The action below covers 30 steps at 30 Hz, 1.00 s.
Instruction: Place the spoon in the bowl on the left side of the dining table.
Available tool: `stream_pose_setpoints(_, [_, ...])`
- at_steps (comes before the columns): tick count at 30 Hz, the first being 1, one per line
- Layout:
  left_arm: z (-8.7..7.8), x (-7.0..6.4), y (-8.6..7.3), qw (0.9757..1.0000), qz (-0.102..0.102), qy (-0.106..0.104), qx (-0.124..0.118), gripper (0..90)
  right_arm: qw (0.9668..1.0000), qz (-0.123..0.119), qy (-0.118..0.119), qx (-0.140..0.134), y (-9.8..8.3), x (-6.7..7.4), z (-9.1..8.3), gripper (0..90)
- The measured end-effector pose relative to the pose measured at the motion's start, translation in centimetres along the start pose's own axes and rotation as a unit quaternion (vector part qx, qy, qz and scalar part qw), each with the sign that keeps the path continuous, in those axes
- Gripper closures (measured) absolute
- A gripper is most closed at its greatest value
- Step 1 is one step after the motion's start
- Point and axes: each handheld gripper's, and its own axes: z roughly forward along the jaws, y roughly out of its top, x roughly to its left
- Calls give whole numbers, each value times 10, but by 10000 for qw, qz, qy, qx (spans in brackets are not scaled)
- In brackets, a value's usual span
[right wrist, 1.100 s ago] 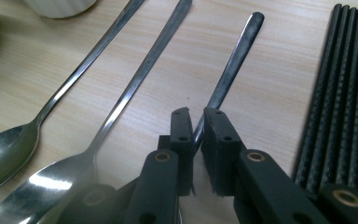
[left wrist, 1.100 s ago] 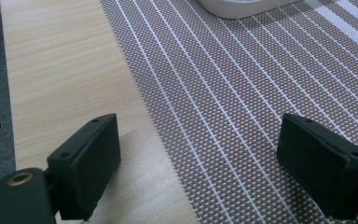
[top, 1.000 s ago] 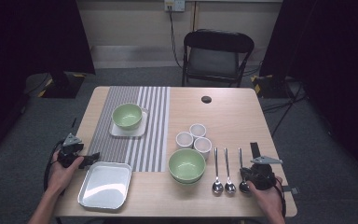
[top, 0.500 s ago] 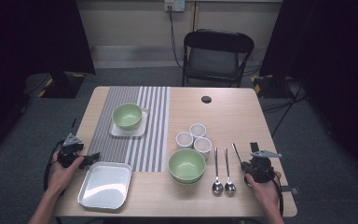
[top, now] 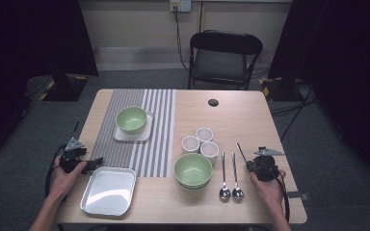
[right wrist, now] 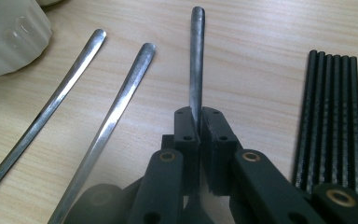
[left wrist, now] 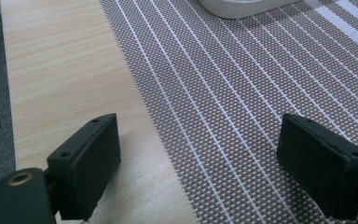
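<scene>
- Wooden table (top: 250, 120) stands in a dim room, with a folding chair (top: 224, 55) behind its far edge and a striped placemat (top: 144, 144) running down its left half.
- Green bowls, two: one (top: 131, 119) sits on a small square white plate (top: 120, 135) on the placemat and looks empty; the other (top: 192, 170) sits on bare wood near the front edge, also empty.
- White cups, three (top: 200, 142): clustered and touching just behind the front bowl; the contents cannot be made out.
- Metal tray, one (top: 108, 190): at the front left, nothing in it.
- Spoons flat on the table, two (top: 225, 192): side by side right of the front bowl, bowls of the spoons toward the person.
- Third metal utensil (right wrist: 196, 56): pinched by its handle in the right gripper (right wrist: 198, 122), whose jaws press together on it; it points away from the hand, just right of the two spoons.
- Black chopsticks (right wrist: 331, 112): a bundle lying beside the right gripper; the count is unclear.
- Left gripper (left wrist: 200, 154): jaws spread wide with nothing between them, over the placemat's left edge, near the tray.
- Small dark round item, one (top: 213, 102), at the far side of the table.
</scene>
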Motion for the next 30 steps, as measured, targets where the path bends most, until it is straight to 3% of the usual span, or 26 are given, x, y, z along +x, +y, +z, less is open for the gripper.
stream_pose_setpoints(5, [0, 0, 0, 10000, 0, 0, 0, 130, 10000, -17, 6, -31, -2, 2, -1, 782])
stream_pose_setpoints(17, [0, 0, 0, 10000, 1, 0, 0, 130, 10000, -83, 25, -37, -17, 0, -15, 783])
stream_pose_setpoints(30, [0, 0, 0, 10000, -2, 0, -3, 130, 9999, -103, 35, -116, -10, 1, -6, 765])
